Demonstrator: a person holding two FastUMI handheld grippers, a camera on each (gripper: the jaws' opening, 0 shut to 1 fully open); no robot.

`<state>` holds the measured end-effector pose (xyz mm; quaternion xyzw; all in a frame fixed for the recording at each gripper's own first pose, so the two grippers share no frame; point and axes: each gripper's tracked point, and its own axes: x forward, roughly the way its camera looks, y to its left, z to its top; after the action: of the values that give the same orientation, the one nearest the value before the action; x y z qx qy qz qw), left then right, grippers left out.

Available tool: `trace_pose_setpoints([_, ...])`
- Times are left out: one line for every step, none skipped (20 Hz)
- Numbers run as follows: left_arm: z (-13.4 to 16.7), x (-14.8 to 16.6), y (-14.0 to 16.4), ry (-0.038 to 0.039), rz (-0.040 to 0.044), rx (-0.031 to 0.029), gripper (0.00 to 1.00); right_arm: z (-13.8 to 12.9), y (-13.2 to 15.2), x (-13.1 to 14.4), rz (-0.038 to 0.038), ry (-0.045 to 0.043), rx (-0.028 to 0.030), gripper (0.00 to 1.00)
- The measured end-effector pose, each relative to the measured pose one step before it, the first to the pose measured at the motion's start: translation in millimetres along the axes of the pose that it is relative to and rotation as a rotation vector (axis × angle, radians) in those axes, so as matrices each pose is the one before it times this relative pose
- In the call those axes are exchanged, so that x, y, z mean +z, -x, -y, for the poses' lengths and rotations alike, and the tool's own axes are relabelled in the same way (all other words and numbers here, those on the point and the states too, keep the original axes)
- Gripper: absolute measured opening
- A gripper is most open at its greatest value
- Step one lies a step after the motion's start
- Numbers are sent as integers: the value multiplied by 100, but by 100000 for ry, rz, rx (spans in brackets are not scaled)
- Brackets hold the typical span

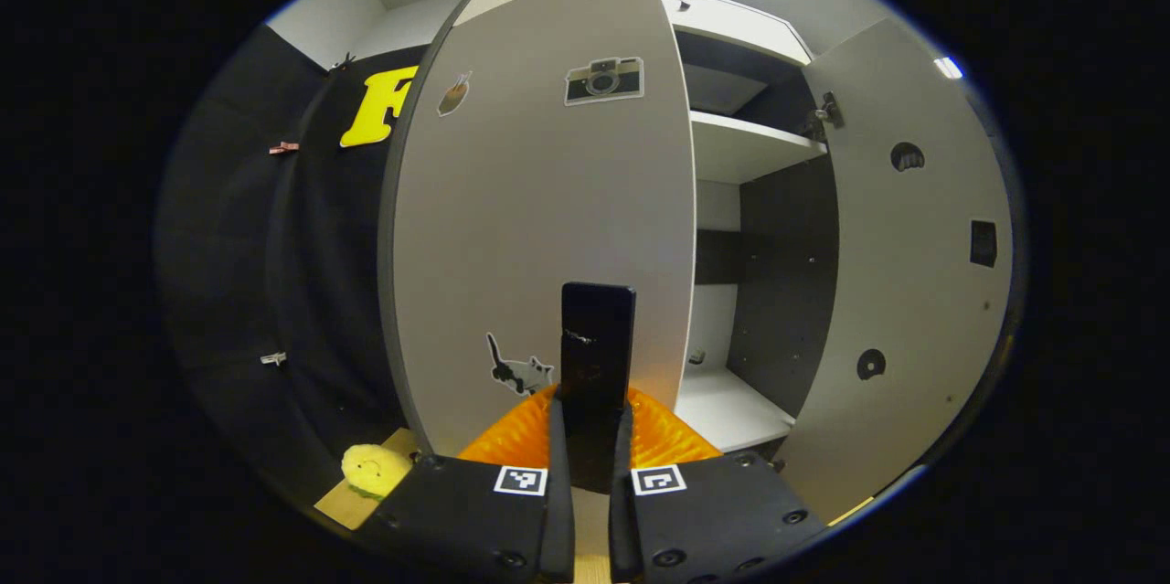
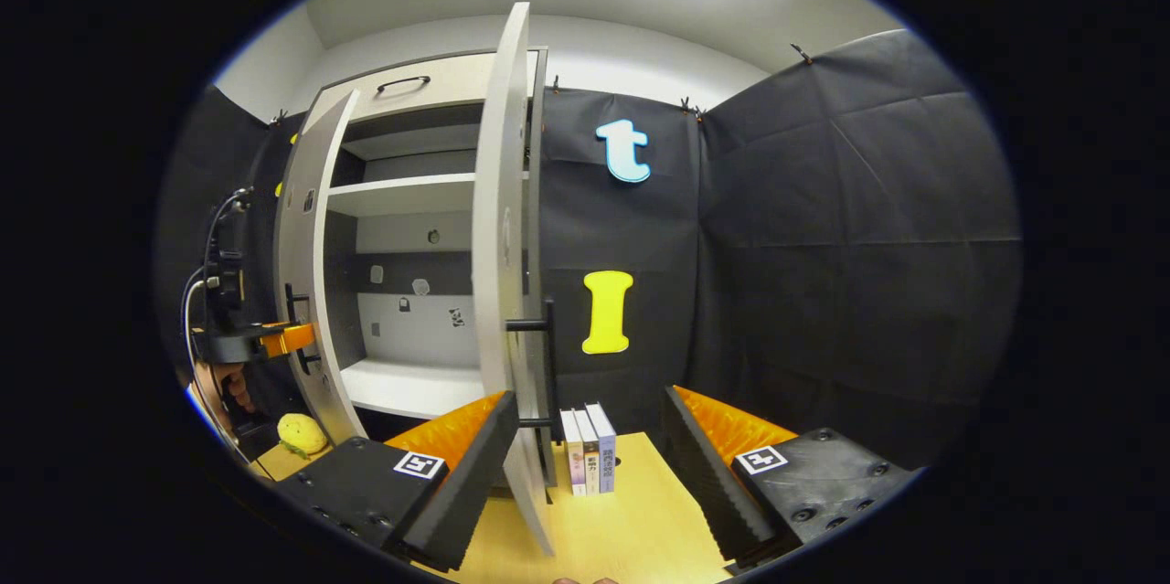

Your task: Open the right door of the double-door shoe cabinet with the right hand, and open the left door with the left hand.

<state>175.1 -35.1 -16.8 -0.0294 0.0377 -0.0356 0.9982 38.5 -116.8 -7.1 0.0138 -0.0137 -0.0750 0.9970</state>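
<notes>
doors are both swinging wide: my left claw [image 1: 592,438] is clenching the left door [image 1: 539,218] handle [image 1: 597,342], my right claw [image 2: 585,461] is hanging released beside the right door [image 2: 501,228].

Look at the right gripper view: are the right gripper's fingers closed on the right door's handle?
No. The right gripper stands wide open, with the right door edge and its handle between its fingers, neither pressing on it.

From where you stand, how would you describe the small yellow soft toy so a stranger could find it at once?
Start at the shoe cabinet, whose two doors stand open. Go down to the wooden table in front of it, to the corner beside the left door. There lies the yellow soft toy, round and fuzzy, unlike the flat upright books by the right door.
</notes>
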Motion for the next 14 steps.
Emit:
trace_pose_setpoints([-366,-4,770,-256,-201,-420,19,-618,221,124,454,471,634,99])
trace_pose_setpoints([-437,-36,595,-111,8,-150,19,-653,71,175,418,481,592,100])
trace_pose_setpoints([-447,-42,607,191,42,174,19,-607,92,100,236,356,549,99])
trace_pose_setpoints([-558,-130,735,490,66,249,19,-634,217,-50,124,279,729,99])
trace_pose_setpoints([-563,-49,646,452,107,354,19,-610,69,34,125,162,585,99])
trace_pose_setpoints([-632,-58,617,288,342,458,19,-671,145,75,217,47,583,99])
trace_pose_setpoints([-677,-5,608,109,210,415,19,-536,148,31,211,33,508,99])
trace_pose_setpoints([-610,-12,533,-154,334,46,19,-555,3,-33,149,-38,533,99])
trace_pose_setpoints([-582,-52,443,66,98,-103,18,-573,34,-17,-78,-173,588,99])
trace_pose_setpoints([-631,0,421,226,65,-277,21,-692,-57,-66,-245,-354,744,99])
trace_pose_setpoints([-521,45,310,184,-10,-598,18,-669,-73,-89,-298,-525,980,99])
trace_pose_setpoints([-376,-121,313,436,-55,-758,18,-805,-194,-74,-299,-354,1053,99])
trace_pose_setpoints([-502,73,340,778,0,-521,18,-614,33,-125,-198,90,896,99])
trace_pose_setpoints([117,-76,-159,347,104,-221,18,-601,67,-2,-130,562,835,99])
